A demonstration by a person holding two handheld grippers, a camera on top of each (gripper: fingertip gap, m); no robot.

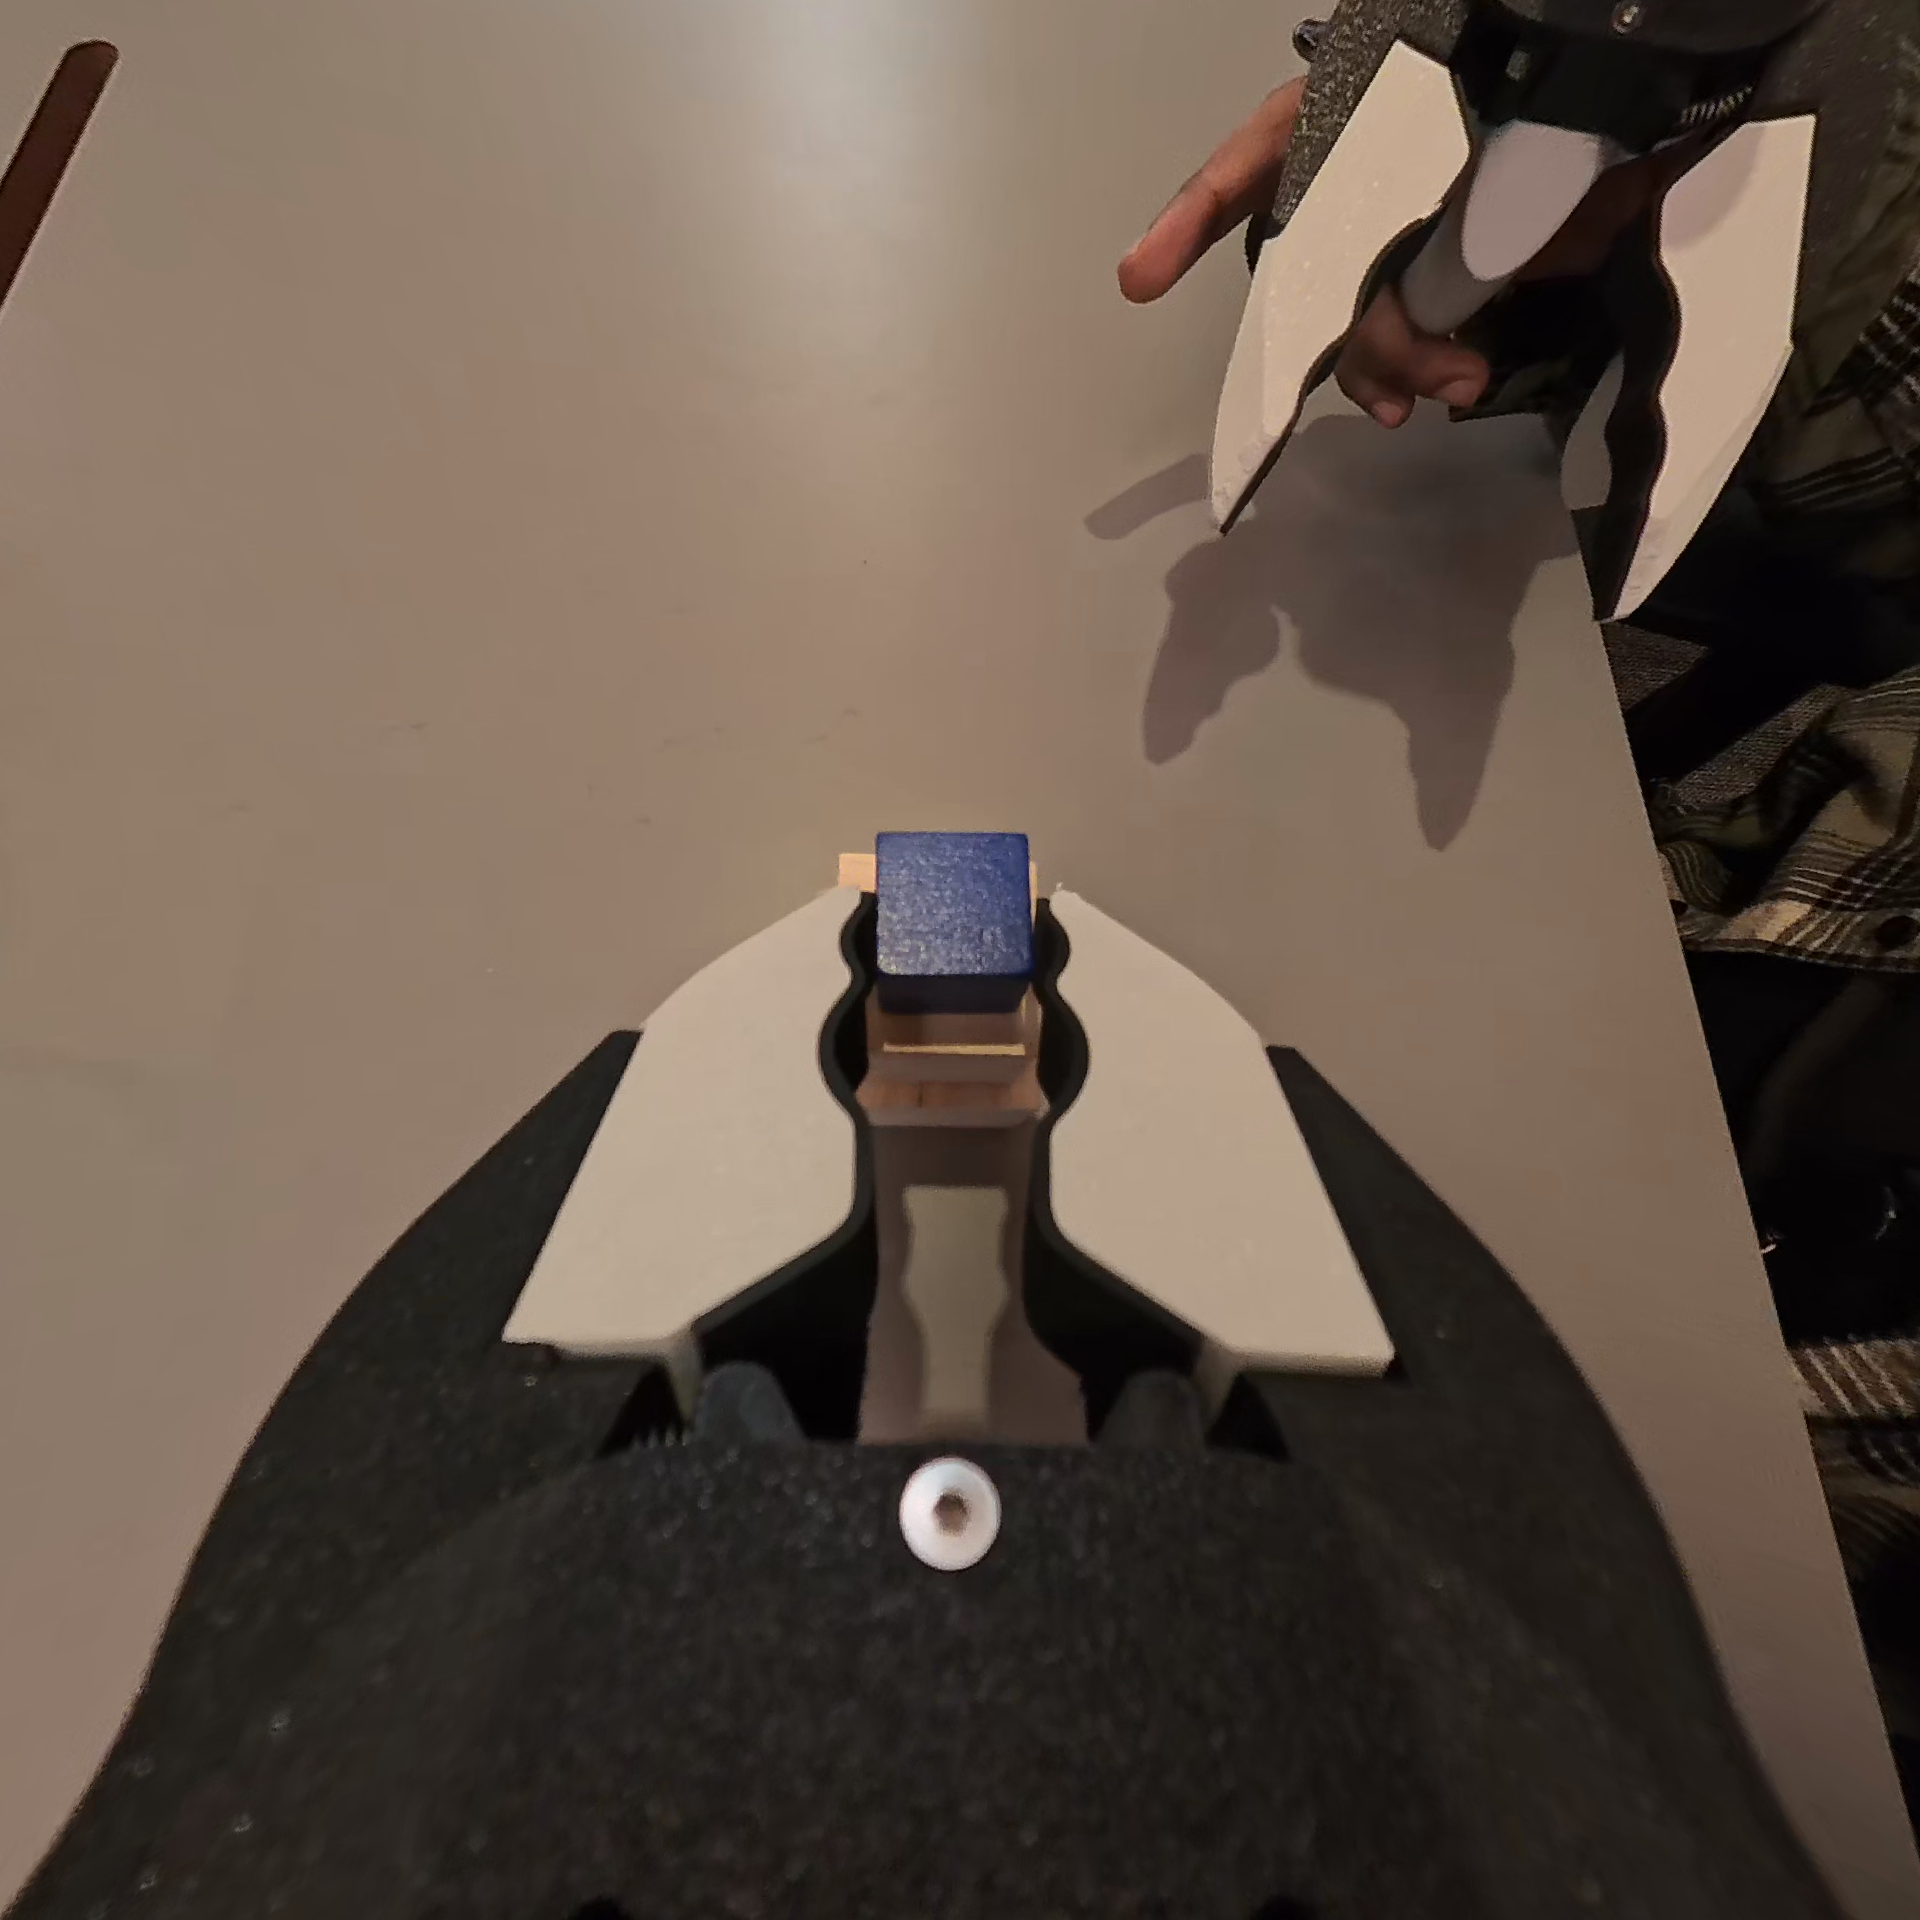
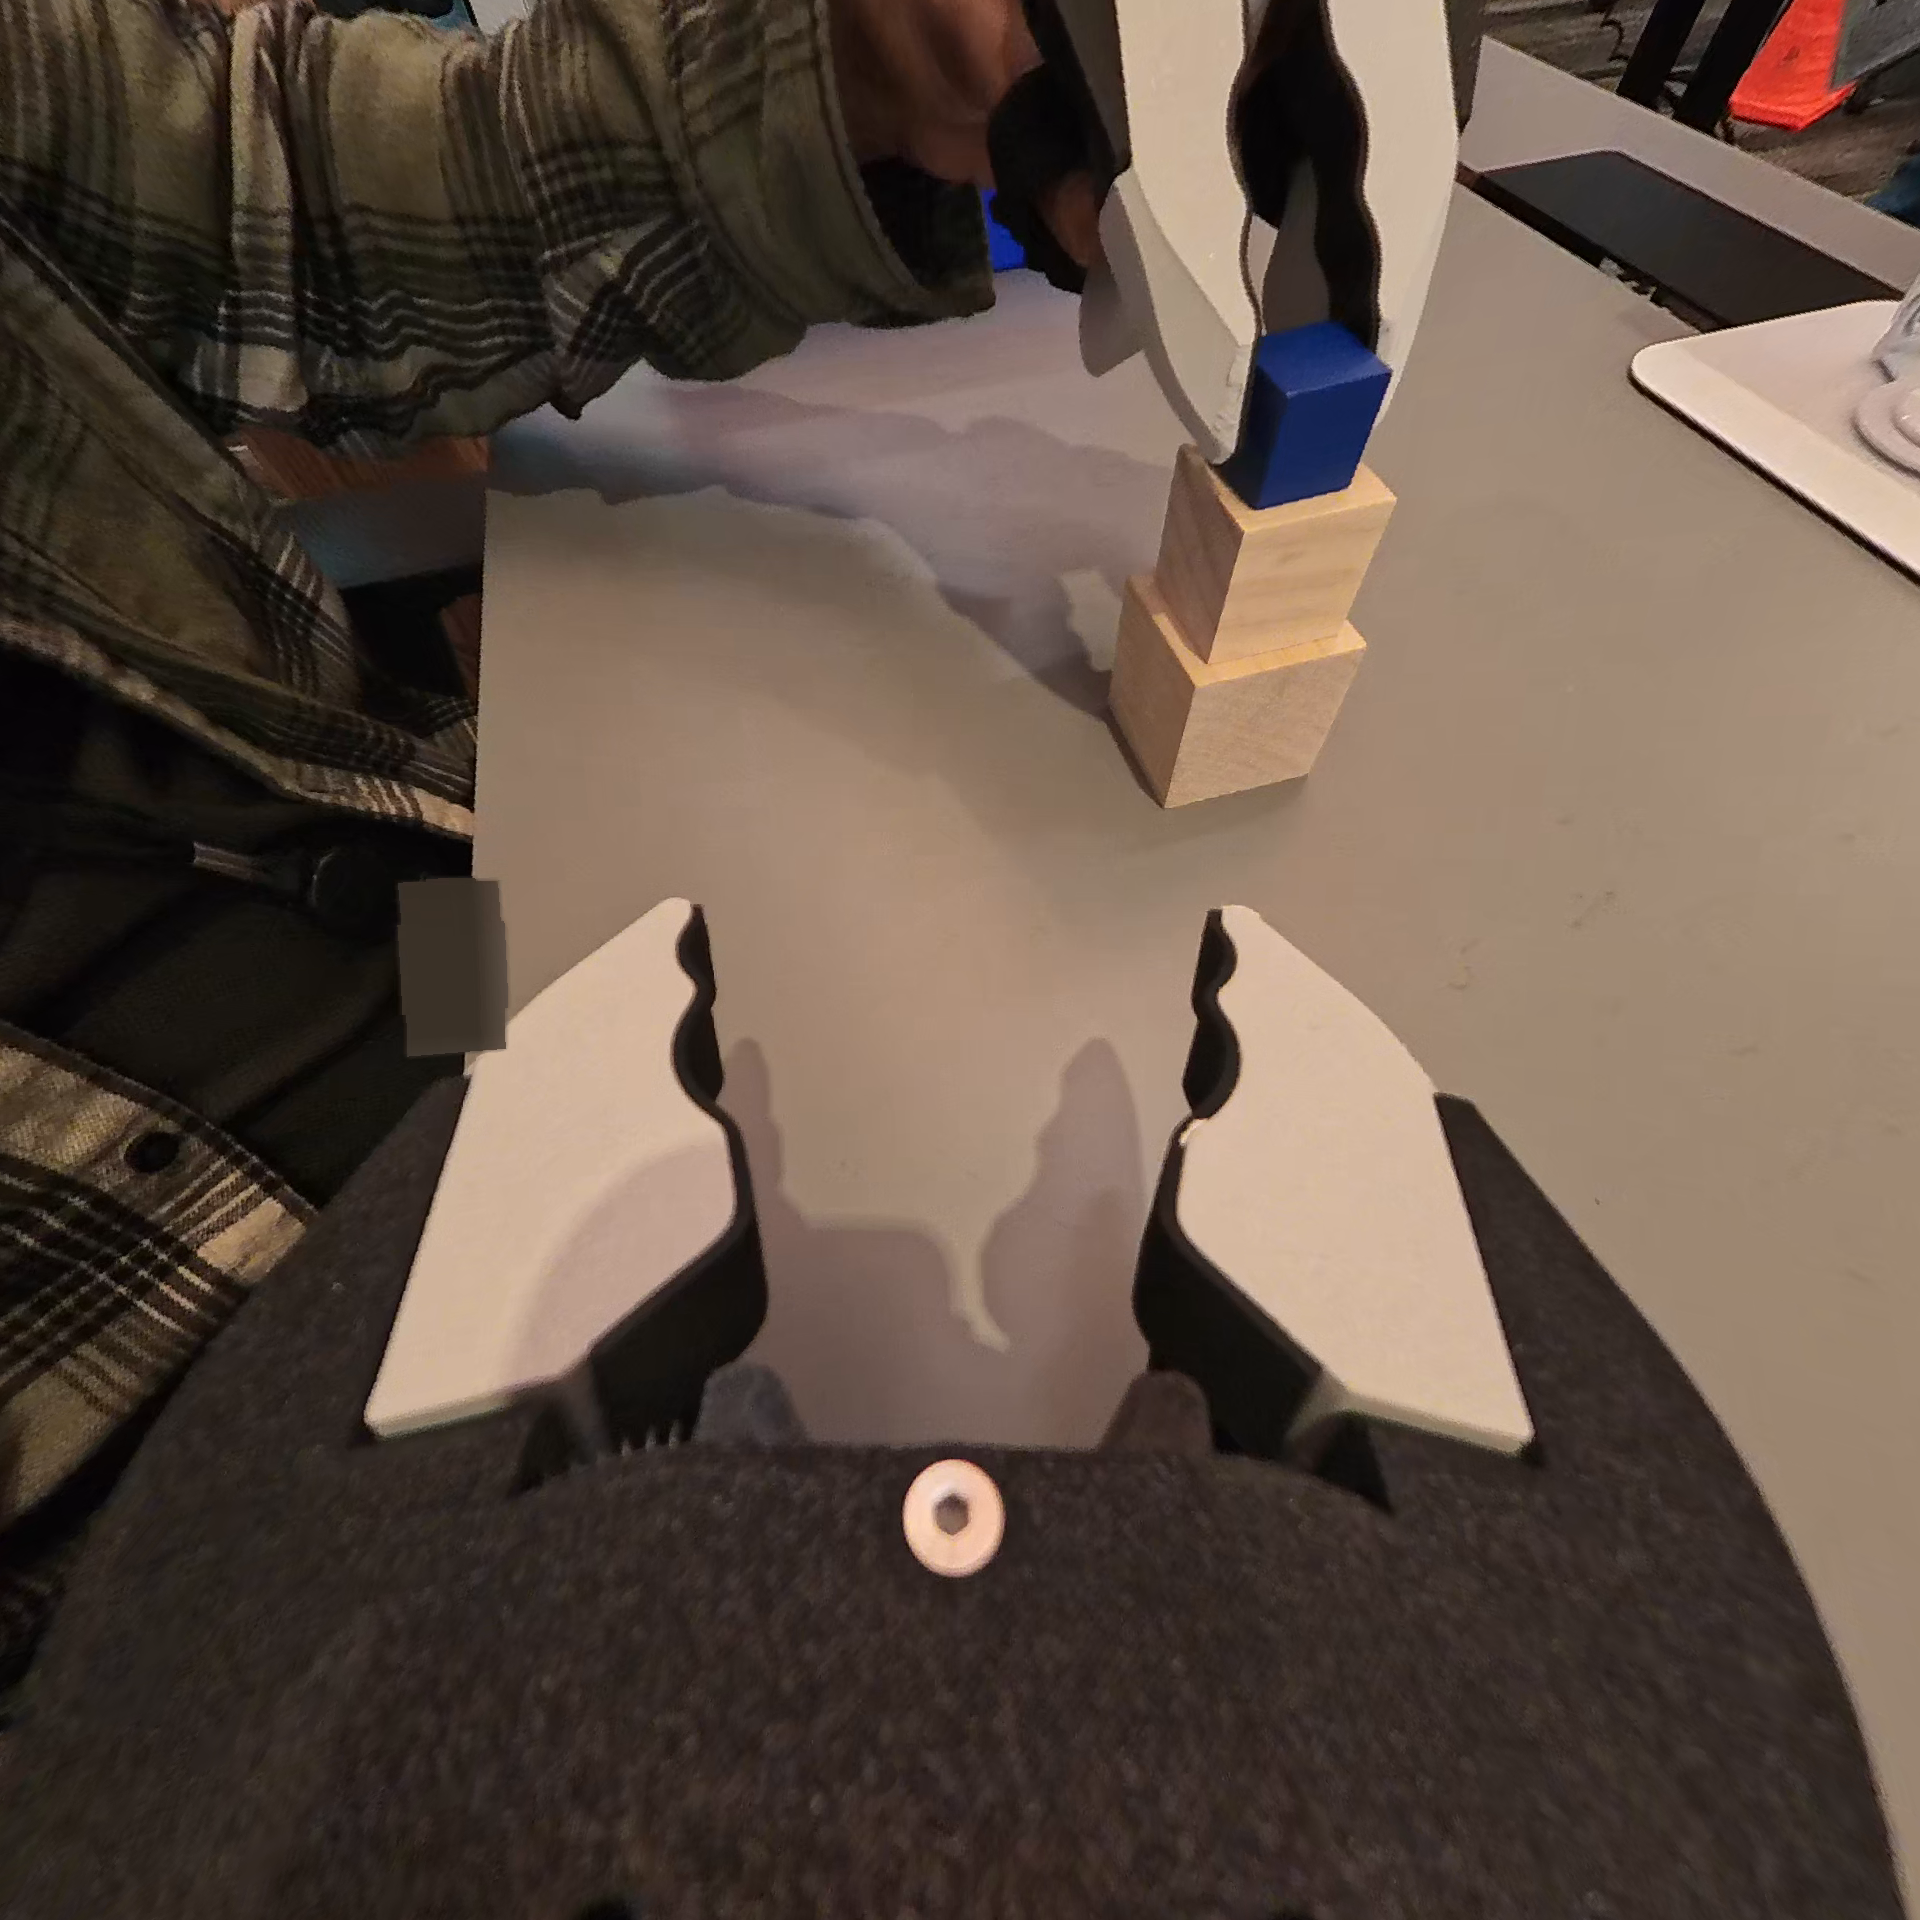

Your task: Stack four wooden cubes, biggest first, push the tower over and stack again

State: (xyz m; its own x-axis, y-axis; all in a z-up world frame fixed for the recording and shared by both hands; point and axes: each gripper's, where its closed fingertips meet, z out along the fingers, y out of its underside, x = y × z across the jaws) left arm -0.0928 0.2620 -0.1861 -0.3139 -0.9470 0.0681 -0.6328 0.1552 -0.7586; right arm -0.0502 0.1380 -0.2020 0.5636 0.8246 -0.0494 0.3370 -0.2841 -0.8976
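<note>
A: How far along is the stack?

B: Three cubes show. The big cube (image 2: 1236,717) sits on the surface (image 2: 831,831), well in from the edge where the person sits. The middle cube (image 2: 1273,561) rests on it, pushed toward one side rather than centred. The blue cube (image 2: 1311,414) is on top, touching it or just about to.

A: Is the blue one let go?

B: No. The left tongs (image 2: 1311,400) come down from above and are clenched on the blue cube. The left wrist view shows the same thing, with the blue cube (image 1: 954,920) pinched between the fingertips and pale wood under it.

A: And the right tongs?

B: The right tongs (image 2: 956,925) are spread wide, grasping nothing, hanging near the person's edge, apart from the tower.

A: What is left?

B: Judging by the task, releasing the blue cube, adding a fourth cube, toppling the tower and rebuilding. No fourth cube can be seen in either view, and whether this is the first build or the second cannot be told.
</note>
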